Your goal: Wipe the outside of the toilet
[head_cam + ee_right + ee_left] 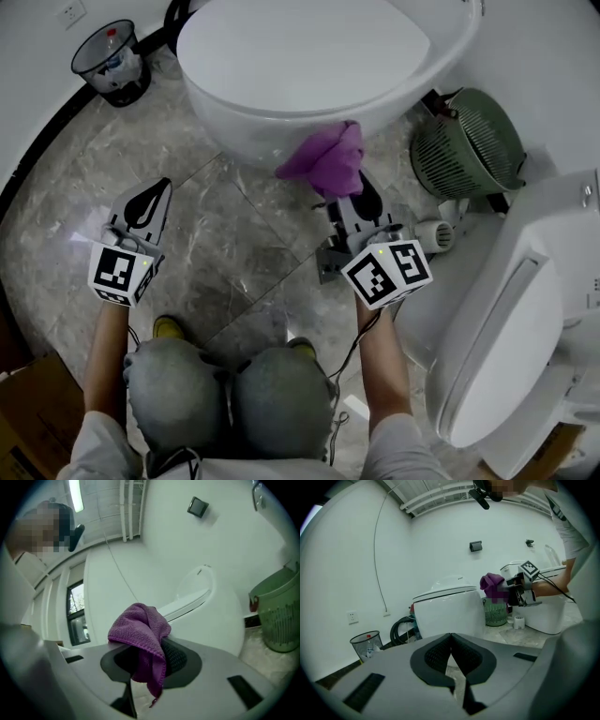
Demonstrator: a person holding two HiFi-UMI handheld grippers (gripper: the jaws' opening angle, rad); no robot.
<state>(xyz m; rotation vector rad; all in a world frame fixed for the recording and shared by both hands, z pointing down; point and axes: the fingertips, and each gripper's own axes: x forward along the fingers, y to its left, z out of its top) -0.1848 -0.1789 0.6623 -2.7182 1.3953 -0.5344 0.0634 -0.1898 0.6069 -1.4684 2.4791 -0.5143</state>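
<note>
Head view is showing the toilet (281, 103) with its lid down, and the purple cloth (328, 159) is sitting right at the front of the bowl's outer wall. It's either brushing it or just off it, I honestly can't tell which. Nothing on the porcelain is looking wiped or wet, so I'm guessing the job is only just starting, with the sides, lid and base all left to do.

The right gripper (349, 192) is clamping that cloth, and in the right gripper view it's bunching up over the fingers (180, 660) and hanging down between them. The left gripper (155, 197) is hovering over the marble floor (234, 253), well off to the side, with its fingers (436, 656) pressing together on nothing.
</note>
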